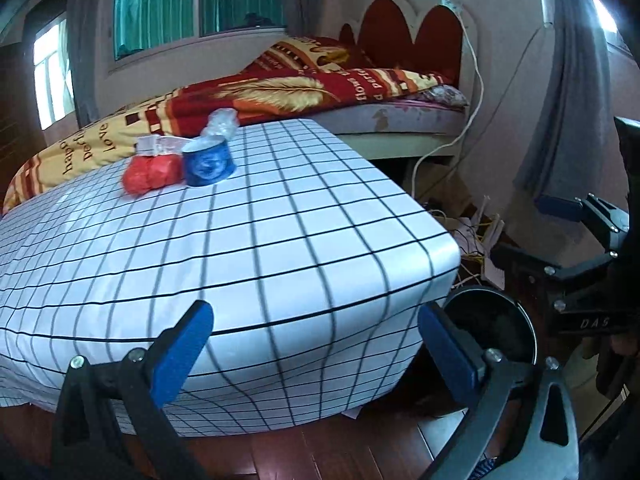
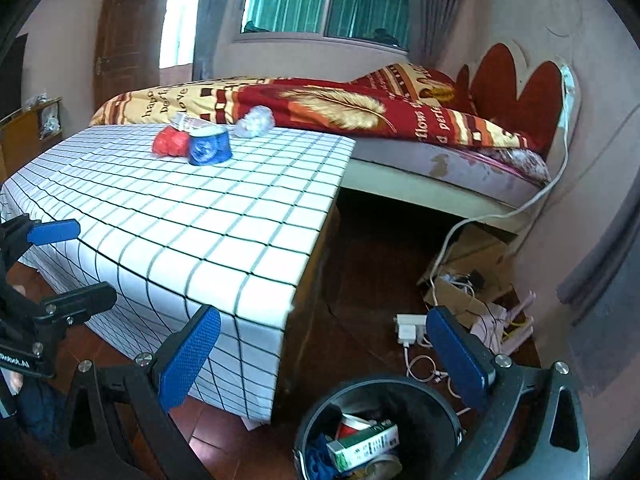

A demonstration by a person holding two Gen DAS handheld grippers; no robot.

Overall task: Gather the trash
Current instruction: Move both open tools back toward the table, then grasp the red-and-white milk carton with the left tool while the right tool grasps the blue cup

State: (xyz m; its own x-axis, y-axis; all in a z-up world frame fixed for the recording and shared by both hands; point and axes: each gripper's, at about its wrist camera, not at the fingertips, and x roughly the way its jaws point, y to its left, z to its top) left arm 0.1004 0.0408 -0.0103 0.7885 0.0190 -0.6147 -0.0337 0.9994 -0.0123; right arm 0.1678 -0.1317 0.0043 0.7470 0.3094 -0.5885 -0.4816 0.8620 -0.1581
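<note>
Both grippers hanging empty, jaws spread wide, by the near corner of the checked surface (image 1: 280,208).

The left gripper (image 1: 316,344) is hovering at the surface's near edge, gripping nothing; the right gripper (image 2: 324,356) is hanging over the black bin (image 2: 380,428) on the floor, also gripping nothing. The bin is already holding a green-and-white carton (image 2: 362,442) and other scraps. Well away, toward the far side of the surface, the trash is sitting in a cluster: a red crumpled bag (image 1: 152,174) touching a blue tub (image 1: 208,162), a small white box (image 1: 150,145) just behind them, and a clear plastic wad (image 1: 222,122) near the bed (image 1: 280,92).
</note>
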